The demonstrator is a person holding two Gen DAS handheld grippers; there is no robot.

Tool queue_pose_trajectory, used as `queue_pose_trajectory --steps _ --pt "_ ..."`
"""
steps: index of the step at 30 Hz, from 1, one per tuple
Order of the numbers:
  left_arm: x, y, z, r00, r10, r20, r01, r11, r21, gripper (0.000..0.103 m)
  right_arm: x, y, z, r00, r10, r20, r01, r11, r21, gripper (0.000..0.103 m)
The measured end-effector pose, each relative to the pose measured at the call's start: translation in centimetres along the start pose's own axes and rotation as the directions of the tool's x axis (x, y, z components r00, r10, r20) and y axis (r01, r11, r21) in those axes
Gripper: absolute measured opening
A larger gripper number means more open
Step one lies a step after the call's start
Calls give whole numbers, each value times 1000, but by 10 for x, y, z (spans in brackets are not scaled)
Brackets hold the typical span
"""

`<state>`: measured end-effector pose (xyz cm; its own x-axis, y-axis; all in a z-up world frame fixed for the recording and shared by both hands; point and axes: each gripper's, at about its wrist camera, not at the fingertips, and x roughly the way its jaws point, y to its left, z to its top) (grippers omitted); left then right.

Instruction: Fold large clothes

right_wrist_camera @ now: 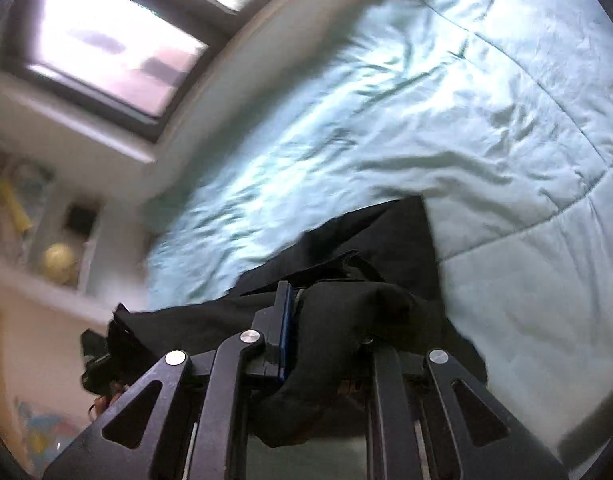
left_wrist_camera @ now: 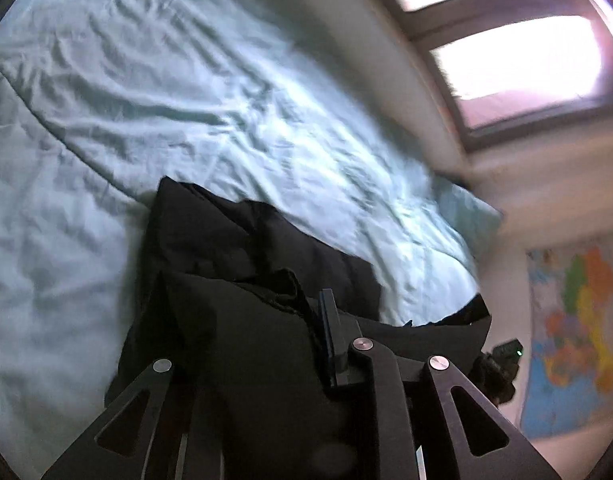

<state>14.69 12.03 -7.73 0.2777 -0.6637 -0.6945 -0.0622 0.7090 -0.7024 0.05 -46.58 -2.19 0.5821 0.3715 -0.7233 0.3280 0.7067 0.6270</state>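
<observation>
A pale green quilt [left_wrist_camera: 210, 92] covers the bed, a black garment [left_wrist_camera: 242, 256] hangs bunched above its near part, and both the left gripper [left_wrist_camera: 306, 336] and the right gripper [right_wrist_camera: 306, 320] are pinched onto folds of that cloth.

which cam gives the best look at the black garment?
Left wrist: the black garment shows a broad folded panel on the bed. Right wrist shows it bunched over the right tool, less spread out.
</observation>
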Motion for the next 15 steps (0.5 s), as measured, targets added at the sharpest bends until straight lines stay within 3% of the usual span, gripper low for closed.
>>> queue_pose_trajectory --steps 3,7,12,15 --pt "62 28 24 993 103 -58 -107 992 -64 20 67 -13 26 993 -94 -73 96 995 28 21" --pt "127 61 33 983 131 -127 -147 982 -121 20 150 -39 39 956 -208 -206 222 974 46 22" --pt "146 70 34 986 112 -124 -125 987 -102 20 193 -51 33 924 -282 -257 292 956 3 22" --pt "139 69 35 986 88 -145 -99 992 -74 22 190 -52 35 924 -270 -271 274 961 -22 22"
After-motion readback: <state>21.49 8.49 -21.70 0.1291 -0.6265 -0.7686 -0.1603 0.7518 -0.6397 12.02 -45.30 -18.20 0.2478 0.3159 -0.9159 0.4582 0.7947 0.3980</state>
